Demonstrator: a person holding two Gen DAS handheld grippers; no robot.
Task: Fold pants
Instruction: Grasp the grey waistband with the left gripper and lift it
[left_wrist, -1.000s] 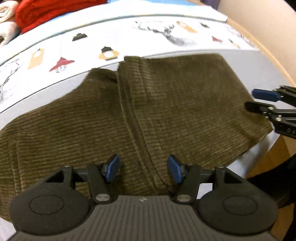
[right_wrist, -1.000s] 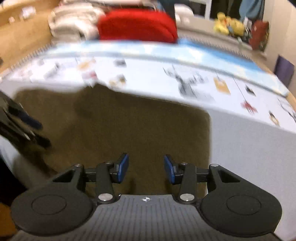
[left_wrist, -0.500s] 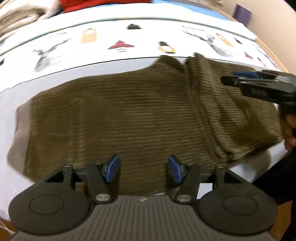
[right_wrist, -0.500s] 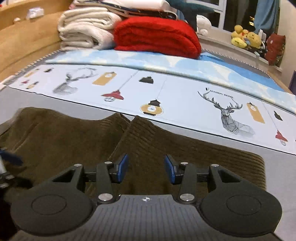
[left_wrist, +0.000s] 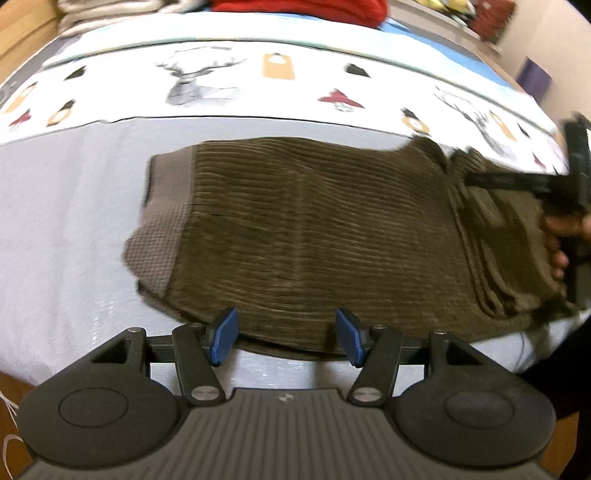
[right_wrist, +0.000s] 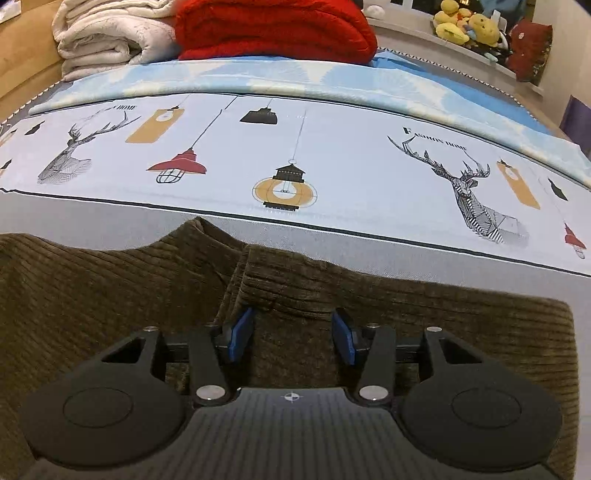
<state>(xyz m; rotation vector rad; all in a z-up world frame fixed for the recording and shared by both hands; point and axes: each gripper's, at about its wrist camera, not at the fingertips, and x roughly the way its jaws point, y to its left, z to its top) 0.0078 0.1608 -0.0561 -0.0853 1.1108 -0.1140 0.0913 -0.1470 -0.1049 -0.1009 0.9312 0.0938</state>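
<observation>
since the earlier frame, left gripper (left_wrist: 286, 341) swung toward the cuff end; corduroy pants (left_wrist: 332, 236) lie on the bed (left_wrist: 55, 229). both grippers gape empty (right gripper (right_wrist: 293, 334) above the fold). risk: single-layer pinch, skewed fold.

1. the pants (left_wrist: 314, 236) lie flat across the near part of the bed sheet (left_wrist: 66, 229), their waistband (left_wrist: 162, 221) at the left end in the left wrist view
2. the left gripper (left_wrist: 286, 341) sits at the near edge of the pants, jaws spread, nothing between them
3. the right gripper (right_wrist: 291, 334) is over a raised fold (right_wrist: 291, 280) of the pants, jaws apart either side of it
4. behind the pants lies the printed sheet band (right_wrist: 295, 155)
5. behind that, a folded blanket (right_wrist: 273, 29) with a rolled blanket (right_wrist: 107, 37) to its left
6. stuffed toys (right_wrist: 469, 26) sit far back right
</observation>
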